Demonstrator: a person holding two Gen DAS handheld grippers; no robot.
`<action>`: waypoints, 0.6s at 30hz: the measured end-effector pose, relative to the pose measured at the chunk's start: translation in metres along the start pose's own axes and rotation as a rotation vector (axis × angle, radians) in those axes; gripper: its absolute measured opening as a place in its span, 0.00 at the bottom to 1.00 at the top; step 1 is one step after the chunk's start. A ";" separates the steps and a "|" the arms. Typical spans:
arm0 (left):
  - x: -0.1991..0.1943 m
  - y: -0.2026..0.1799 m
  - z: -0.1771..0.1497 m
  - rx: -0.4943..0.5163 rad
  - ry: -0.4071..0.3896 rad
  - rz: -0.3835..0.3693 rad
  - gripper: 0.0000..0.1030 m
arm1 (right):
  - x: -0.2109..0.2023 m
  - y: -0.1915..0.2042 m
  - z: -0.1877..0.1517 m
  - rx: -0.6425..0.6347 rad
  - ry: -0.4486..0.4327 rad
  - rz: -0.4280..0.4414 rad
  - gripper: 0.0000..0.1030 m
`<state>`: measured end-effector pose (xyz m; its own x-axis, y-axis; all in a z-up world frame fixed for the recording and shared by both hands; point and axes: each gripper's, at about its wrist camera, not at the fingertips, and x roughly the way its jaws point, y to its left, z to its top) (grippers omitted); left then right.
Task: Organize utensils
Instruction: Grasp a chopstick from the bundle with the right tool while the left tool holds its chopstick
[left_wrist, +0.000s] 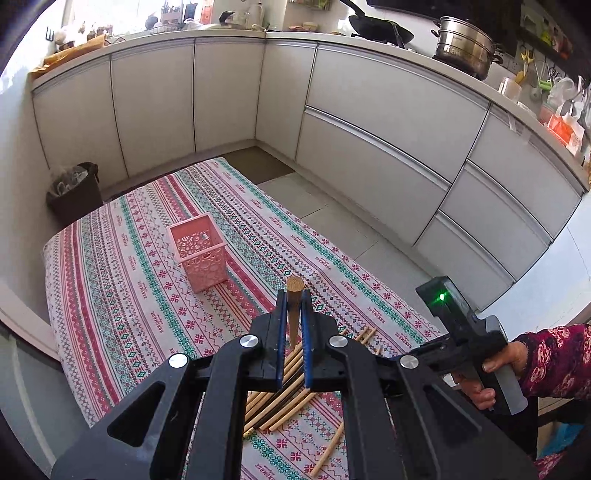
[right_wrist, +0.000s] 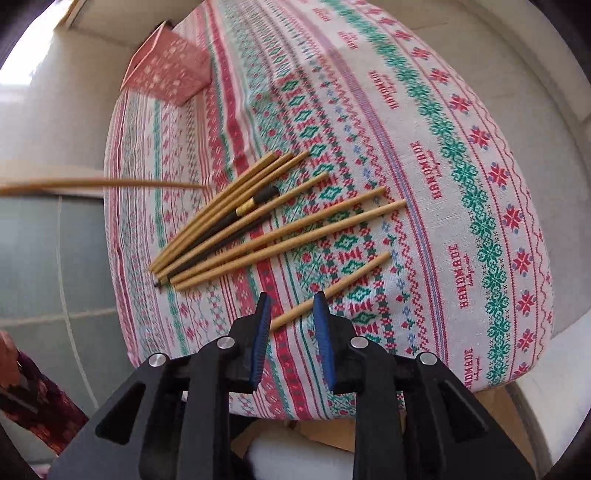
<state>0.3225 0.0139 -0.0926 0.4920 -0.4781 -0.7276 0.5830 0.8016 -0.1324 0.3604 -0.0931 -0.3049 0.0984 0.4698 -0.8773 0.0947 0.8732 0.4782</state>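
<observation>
So far we have little put away: the pink perforated basket (left_wrist: 197, 251) stands upright on the patterned tablecloth (left_wrist: 110, 295), and as far as we can see into its mouth, no chopsticks are inside, though its depth is partly hidden. Our left gripper (left_wrist: 294, 317) is clenched on one wooden chopstick (left_wrist: 294, 299), its blunt end poking up above the blue pads, lifted clear of the cloth and well short of the basket; in the right wrist view that same stick shows as a blurred line (right_wrist: 103, 183) entering from the left edge.

Our right gripper (right_wrist: 291, 317) hangs with jaws parted over a lone wooden chopstick (right_wrist: 351, 280) lying on the cloth; the stick passes between the pads, but we judge they are not pressing on it, so nothing is gripped there.

Left to do is nearly everything, we judge. A loose pile of chopsticks (right_wrist: 258, 221) lies just beyond the right gripper, mostly pale wood, with a dark pair (right_wrist: 236, 221) among them, one showing a gold band. All of these need carrying to the basket, which sits toward the far corner of the table, well apart from the pile.
</observation>
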 end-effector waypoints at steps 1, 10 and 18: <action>-0.002 0.002 0.001 -0.004 -0.001 0.005 0.06 | 0.000 0.020 -0.006 -0.142 -0.012 -0.061 0.25; -0.029 0.020 0.007 -0.068 -0.053 0.026 0.06 | 0.021 0.116 -0.141 -1.601 -0.172 -0.525 0.37; -0.038 0.026 0.008 -0.087 -0.087 0.016 0.06 | 0.060 0.123 -0.144 -1.846 0.091 -0.421 0.51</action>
<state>0.3244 0.0500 -0.0632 0.5573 -0.4917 -0.6691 0.5182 0.8356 -0.1825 0.2347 0.0612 -0.3046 0.3032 0.1688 -0.9378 -0.9436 -0.0839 -0.3202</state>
